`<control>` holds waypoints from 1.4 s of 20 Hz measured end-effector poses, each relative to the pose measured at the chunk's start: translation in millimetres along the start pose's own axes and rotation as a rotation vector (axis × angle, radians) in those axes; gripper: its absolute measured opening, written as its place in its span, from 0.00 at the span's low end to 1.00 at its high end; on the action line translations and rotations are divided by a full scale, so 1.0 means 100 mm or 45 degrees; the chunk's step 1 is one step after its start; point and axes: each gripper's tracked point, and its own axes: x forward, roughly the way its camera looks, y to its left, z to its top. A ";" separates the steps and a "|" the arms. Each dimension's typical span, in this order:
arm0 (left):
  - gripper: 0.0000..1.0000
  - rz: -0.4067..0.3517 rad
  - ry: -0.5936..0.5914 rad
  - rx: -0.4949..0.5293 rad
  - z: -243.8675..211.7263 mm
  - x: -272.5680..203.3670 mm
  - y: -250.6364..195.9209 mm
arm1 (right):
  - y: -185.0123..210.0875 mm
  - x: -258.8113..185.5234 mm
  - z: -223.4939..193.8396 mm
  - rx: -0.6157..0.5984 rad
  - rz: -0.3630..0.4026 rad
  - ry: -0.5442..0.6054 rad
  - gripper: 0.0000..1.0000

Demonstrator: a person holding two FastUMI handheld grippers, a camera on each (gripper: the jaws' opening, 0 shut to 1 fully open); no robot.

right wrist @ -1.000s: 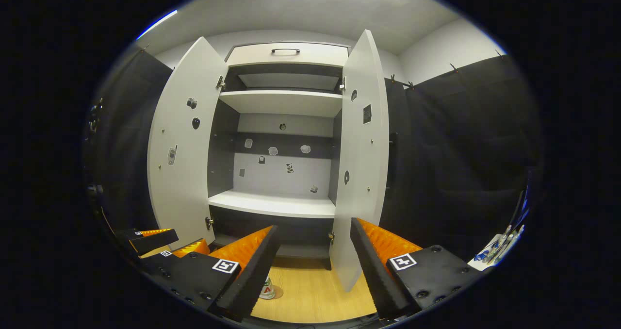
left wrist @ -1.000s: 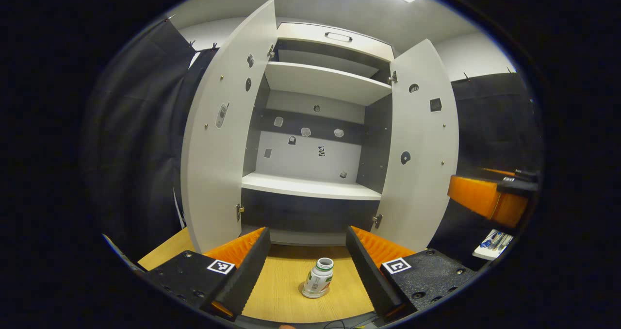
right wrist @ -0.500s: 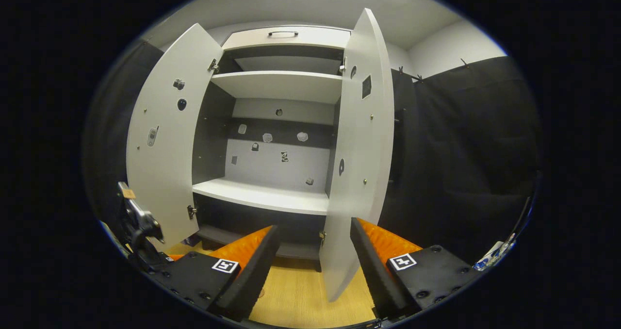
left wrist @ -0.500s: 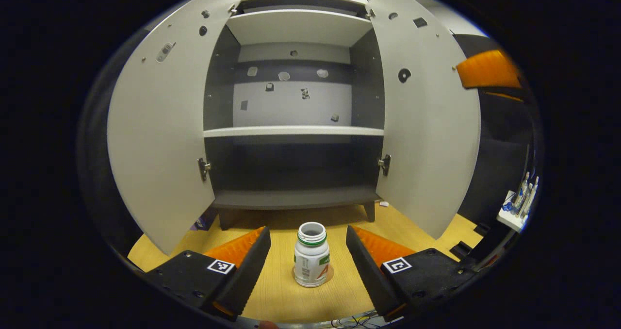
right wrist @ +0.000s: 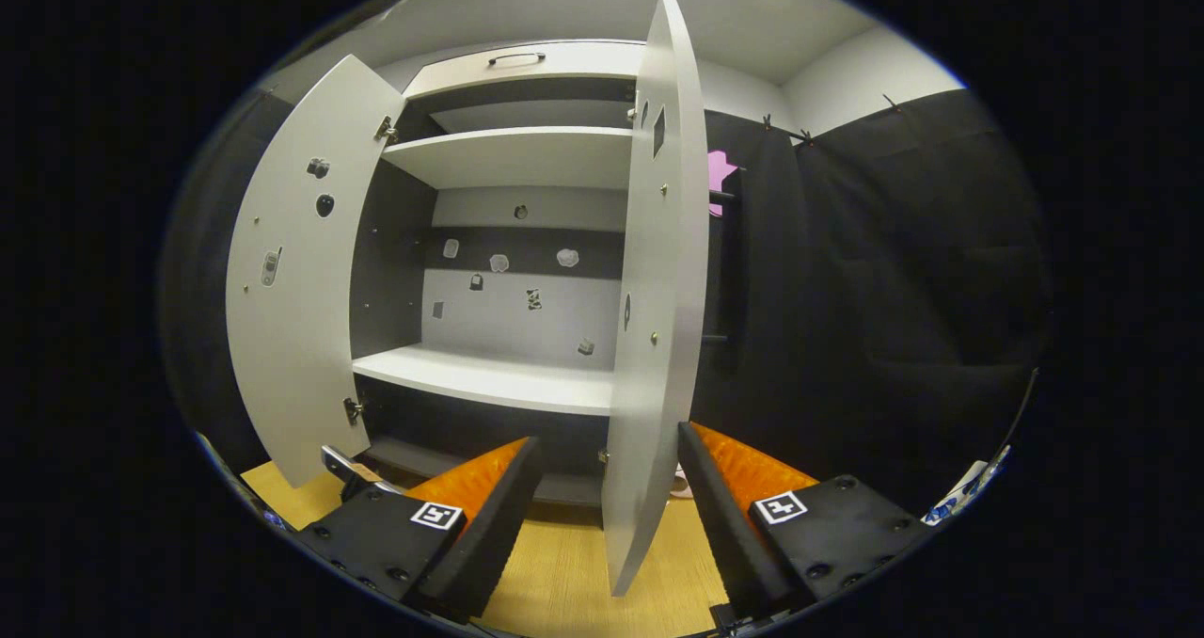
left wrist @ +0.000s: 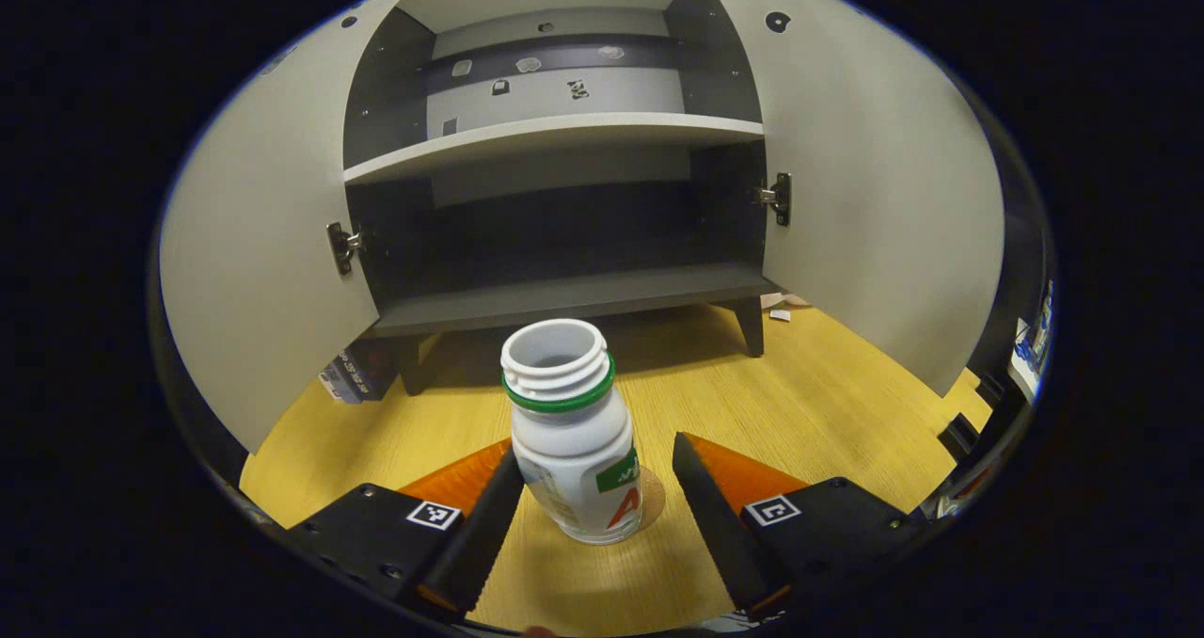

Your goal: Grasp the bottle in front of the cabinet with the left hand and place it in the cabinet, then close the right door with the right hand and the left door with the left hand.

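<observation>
The left gripper [left wrist: 594, 511] has its jaws spread wide either side of the bottle [left wrist: 574, 436], low centre of the left gripper view, upright on the wooden floor [left wrist: 828, 403] before the cabinet [left wrist: 564, 295]. Best squeeze the body below the green ring. Half a second ago the bottle sat farther off. The right gripper [right wrist: 607, 511] hangs parted by the right door [right wrist: 658, 337].
</observation>
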 end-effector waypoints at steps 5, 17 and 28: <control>0.93 0.023 0.036 -0.038 -0.08 0.11 0.03 | 0.00 -0.01 0.00 0.021 0.044 -0.007 0.92; 0.71 0.010 -0.029 -0.094 0.78 -0.26 0.14 | 0.03 -0.06 -0.12 0.089 0.117 0.029 0.96; 0.70 -0.126 -0.230 -0.074 2.43 -0.48 0.08 | -0.27 -0.15 -0.13 0.212 0.018 0.016 0.97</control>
